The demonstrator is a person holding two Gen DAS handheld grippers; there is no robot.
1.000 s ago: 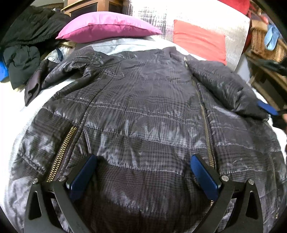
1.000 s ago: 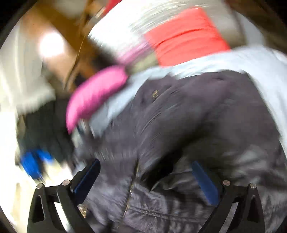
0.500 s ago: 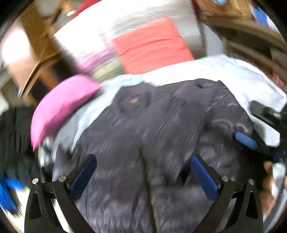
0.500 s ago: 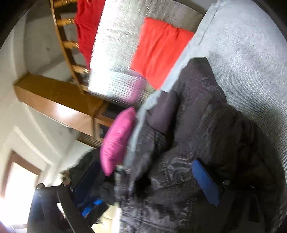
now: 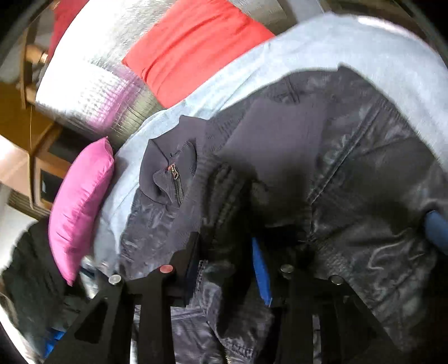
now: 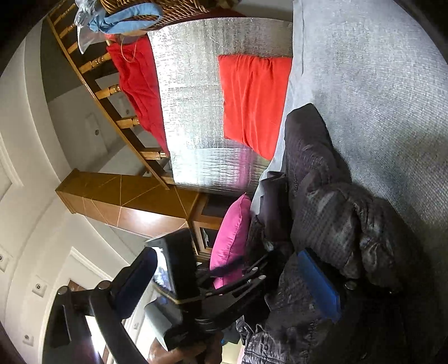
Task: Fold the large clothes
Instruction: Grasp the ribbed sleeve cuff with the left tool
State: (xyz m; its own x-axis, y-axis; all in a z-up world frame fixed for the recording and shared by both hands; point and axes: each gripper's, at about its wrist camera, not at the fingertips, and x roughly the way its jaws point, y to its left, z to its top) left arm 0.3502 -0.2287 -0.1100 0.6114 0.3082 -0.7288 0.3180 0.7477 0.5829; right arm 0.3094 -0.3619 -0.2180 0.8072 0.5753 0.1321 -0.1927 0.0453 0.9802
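A dark quilted puffer jacket (image 5: 350, 156) lies on a pale grey bed cover (image 5: 336, 47), its collar and zipper pull (image 5: 173, 170) towards the pillows. My left gripper (image 5: 226, 268) has its jaws close together with a fold of jacket fabric between the blue pads. My right gripper (image 6: 224, 282) is rolled on its side, jaws wide apart; one blue pad (image 6: 319, 282) rests against the jacket (image 6: 336, 212), the other (image 6: 134, 280) is in the air. The left gripper's body (image 6: 179, 280) shows between them. One right pad (image 5: 436, 229) shows in the left wrist view.
A pink pillow (image 5: 78, 207) lies at the bed's left side, a red pillow (image 5: 196, 47) against a silver quilted headboard pad (image 5: 92, 81). Dark clothes (image 5: 25, 282) are piled left. A wooden frame (image 6: 131, 201) and wicker basket (image 6: 156, 8) stand behind.
Both grippers swung and rolled sideways over the jacket. My left gripper went from wide open to closed on a fold of the jacket. The jacket's right side is now bunched and folded inward.
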